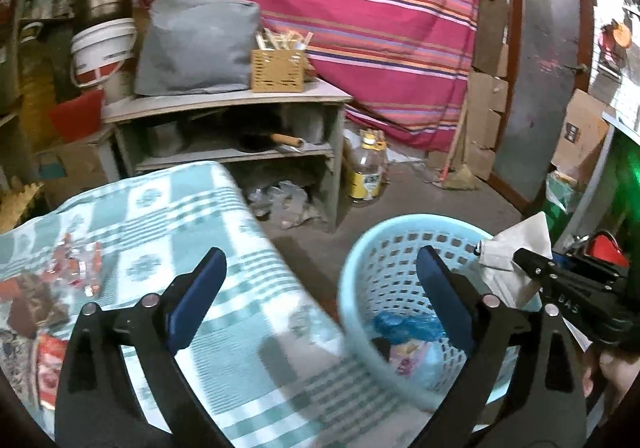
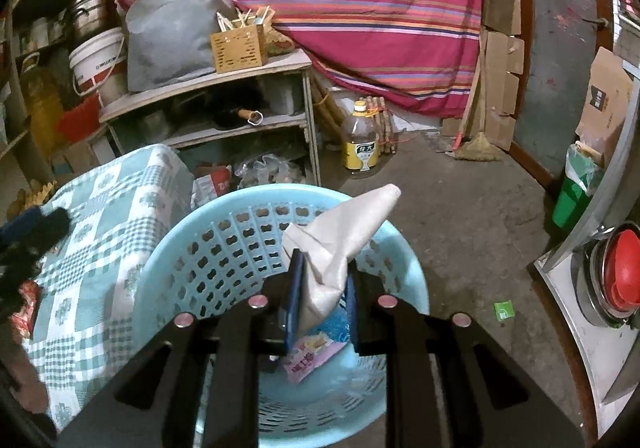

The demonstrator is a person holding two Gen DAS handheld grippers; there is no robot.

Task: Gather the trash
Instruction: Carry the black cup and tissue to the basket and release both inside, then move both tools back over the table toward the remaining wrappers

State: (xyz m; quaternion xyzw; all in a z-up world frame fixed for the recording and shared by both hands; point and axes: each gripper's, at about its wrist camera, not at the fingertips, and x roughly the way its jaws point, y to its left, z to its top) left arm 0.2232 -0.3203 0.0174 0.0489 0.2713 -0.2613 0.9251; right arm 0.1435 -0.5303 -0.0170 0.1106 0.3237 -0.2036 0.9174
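Clenched, the right gripper (image 2: 322, 280) pinches crumpled white paper (image 2: 340, 244) above the blue basket (image 2: 168, 248); left gripper (image 1: 320, 280) gapes empty beside the basket rim.

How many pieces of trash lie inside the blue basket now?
3 visible in the blue basket: blue bag, pink wrapper, and a dark item beside them. More may hide behind the right tool.

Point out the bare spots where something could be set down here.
Free: the checked tablecloth between the red wrappers at its left and the blue basket; also the concrete floor between basket, oil bottle and green bin. Crowded: the shelf unit and the basket's bottom.
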